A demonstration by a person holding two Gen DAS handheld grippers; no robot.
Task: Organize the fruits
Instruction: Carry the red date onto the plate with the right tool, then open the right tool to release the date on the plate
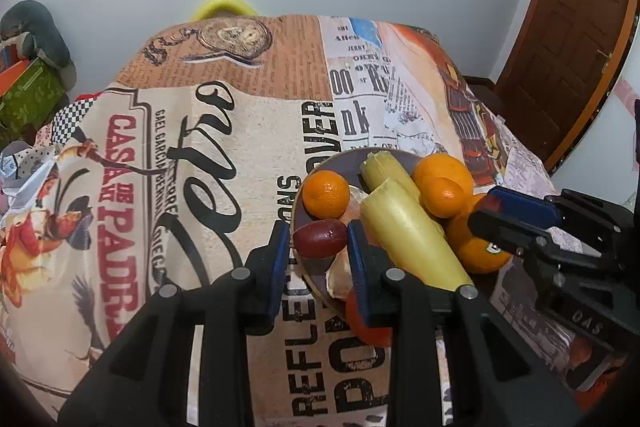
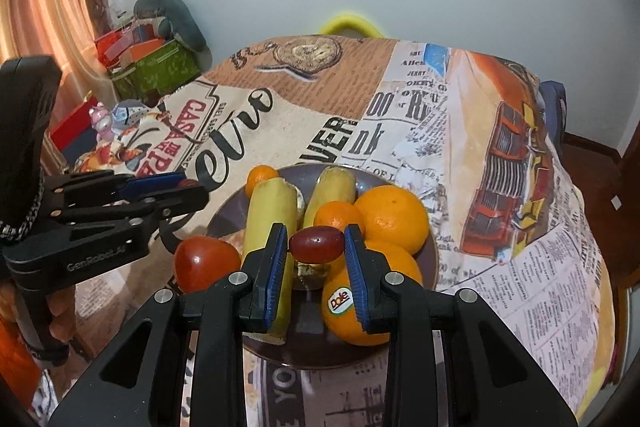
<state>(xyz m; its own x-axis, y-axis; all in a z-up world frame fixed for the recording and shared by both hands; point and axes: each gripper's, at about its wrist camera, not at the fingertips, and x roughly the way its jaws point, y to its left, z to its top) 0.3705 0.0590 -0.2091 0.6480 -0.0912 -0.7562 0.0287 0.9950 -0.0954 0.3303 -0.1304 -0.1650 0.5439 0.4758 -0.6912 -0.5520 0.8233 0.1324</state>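
Right tongs closed on a dark red grape; left tongs likewise pinch a second grape. Both hang over the brown plate of oranges and bananas on the table. Grapes look light, smooth, easily crushed: hold across the middle, gently. Near orange sticker reads "Dole"; the left tongs' body reads "GenRobot.AI"; tablecloth shows "CASA DE", "OVER".

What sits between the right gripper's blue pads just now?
In the right wrist view, a small dark red oval fruit is clamped between the right gripper pads, above the brown plate of oranges.
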